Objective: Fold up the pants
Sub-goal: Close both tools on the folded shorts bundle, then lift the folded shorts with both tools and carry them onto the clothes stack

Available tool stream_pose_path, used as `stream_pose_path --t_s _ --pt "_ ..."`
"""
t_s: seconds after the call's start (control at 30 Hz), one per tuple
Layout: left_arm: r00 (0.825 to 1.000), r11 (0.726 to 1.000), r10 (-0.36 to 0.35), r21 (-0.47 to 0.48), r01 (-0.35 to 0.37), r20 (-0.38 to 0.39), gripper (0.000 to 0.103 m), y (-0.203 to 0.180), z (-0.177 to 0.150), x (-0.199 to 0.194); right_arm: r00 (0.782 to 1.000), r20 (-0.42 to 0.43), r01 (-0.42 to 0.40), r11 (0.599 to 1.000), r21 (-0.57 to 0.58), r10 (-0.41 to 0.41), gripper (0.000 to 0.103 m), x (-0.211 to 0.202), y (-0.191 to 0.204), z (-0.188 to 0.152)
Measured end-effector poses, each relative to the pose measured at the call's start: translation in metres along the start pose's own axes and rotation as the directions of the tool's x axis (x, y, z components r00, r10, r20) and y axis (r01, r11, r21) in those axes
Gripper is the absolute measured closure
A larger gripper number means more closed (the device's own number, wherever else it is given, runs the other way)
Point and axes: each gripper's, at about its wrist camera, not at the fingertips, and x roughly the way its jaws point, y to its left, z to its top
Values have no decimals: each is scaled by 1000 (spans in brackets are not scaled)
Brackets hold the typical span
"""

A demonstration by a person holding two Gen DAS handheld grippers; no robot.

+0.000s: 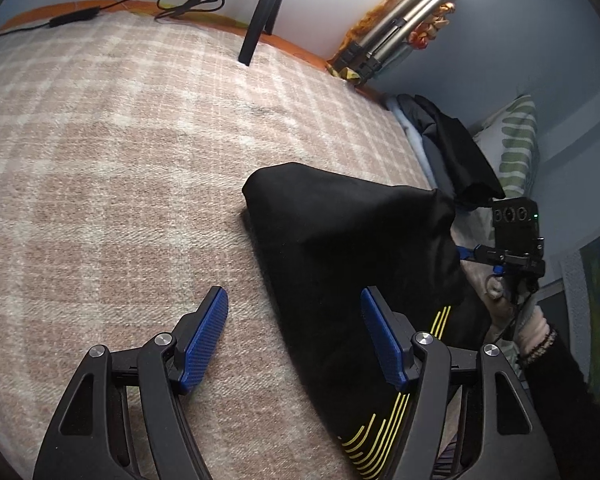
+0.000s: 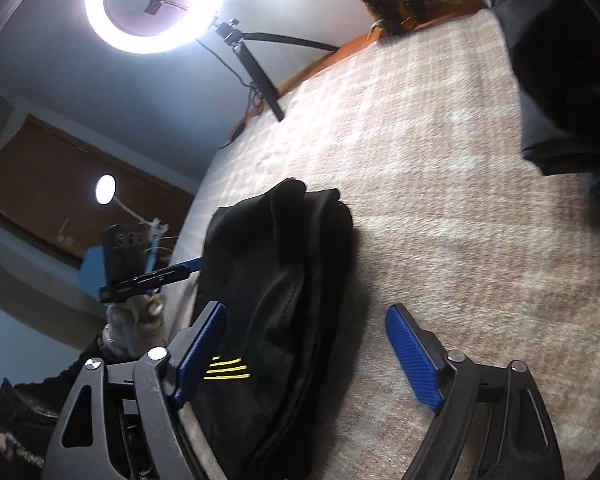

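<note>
left gripper: wide open, nothing held, hung just left of black pants. pants bundled on plaid blanket, long axis running away from both cameras, yellow stripes at near end. right gripper: also wide open, empty, straddling near end, seemingly nearer. ring light stand far off; dark clothes pile beyond, not obstructing.
</note>
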Motion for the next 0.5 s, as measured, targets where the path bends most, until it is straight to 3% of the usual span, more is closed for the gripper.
stream_pose_path --t_s 0.33,0.43,0.5 --pt "999 998 -50 29 50 0 36 -17 12 21 998 -50 -42 997 -57 39 34 26 17 4" --pt "999 997 -40 63 39 2 36 -26 15 28 998 -51 -27 998 -60 24 46 28 18 3" --pt "999 997 -49 51 49 8 37 -24 15 28 999 -40 -31 999 -29 30 60 28 14 2"
